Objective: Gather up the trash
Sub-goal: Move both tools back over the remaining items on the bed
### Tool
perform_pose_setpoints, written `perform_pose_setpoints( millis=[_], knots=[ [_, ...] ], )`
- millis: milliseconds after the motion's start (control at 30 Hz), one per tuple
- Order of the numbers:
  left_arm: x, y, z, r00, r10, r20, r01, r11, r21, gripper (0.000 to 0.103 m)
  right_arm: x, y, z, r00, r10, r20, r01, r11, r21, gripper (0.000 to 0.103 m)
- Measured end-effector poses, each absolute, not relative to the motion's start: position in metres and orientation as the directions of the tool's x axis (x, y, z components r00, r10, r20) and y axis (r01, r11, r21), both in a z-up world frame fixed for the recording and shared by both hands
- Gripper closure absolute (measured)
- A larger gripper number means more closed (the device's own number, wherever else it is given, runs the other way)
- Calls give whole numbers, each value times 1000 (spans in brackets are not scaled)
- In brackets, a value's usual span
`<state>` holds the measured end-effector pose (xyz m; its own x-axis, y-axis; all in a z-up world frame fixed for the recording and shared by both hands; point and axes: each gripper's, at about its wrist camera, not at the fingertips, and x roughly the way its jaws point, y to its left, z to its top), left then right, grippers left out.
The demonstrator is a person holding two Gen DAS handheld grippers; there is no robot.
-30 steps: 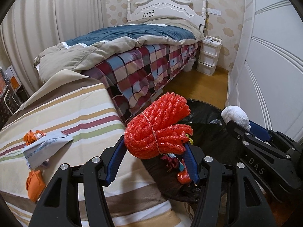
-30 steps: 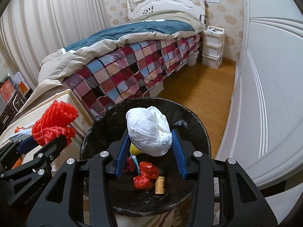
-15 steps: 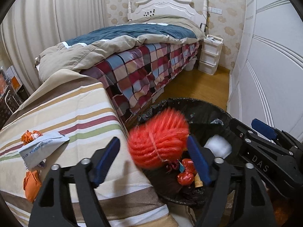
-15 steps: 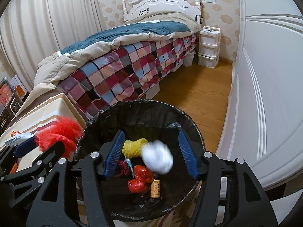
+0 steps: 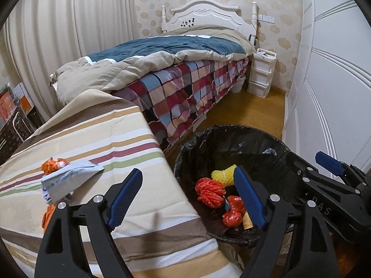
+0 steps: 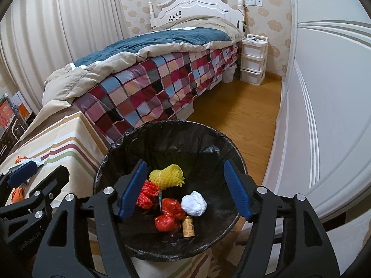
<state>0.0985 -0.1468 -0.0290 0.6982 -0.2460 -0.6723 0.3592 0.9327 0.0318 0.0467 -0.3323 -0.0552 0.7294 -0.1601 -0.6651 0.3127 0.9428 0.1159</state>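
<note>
— What is around you now?

— My left tongs [image 5: 187, 197] are spread wide and hold nothing, above the edge between the striped counter [image 5: 97, 139] and the trash bin [image 6: 176, 127]. My right tongs [image 6: 184, 191] are spread too, empty, over the bin's mouth. Behind is the bed [image 6: 162, 74] with a checkered cover, and a white wardrobe [image 6: 324, 92] on the right.

— And the trash?

— A second ago I pinched the red foam net [image 5: 209, 192] and the white crumpled bag [image 6: 194, 203]; now both lie inside the black wrinkled liner, beside a yellow net [image 6: 167, 176], red shiny wrappers [image 6: 169, 215] and a cork [image 6: 189, 227]. On the counter lie a grey mailer bag [image 5: 69, 178] and orange scraps [image 5: 52, 164].
</note>
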Motion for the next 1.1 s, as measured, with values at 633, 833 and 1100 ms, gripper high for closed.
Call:
perform_pose_setpoints(
  millis=[633, 833, 1100],
  knots=[
    [69, -68, -30, 728, -131, -673, 225, 973, 53, 22, 23, -262, -47, 735, -79, -674, 212, 970, 118, 34],
    [67, -31, -35, 723, -73, -687, 153, 987, 56, 22, 23, -228, -46, 733, -30, -679, 142, 984, 109, 34],
    [76, 15, -45, 691, 13, -722, 57, 996, 73, 22, 32, -183, -54, 707, 33, -706, 48, 994, 96, 34]
  ],
)
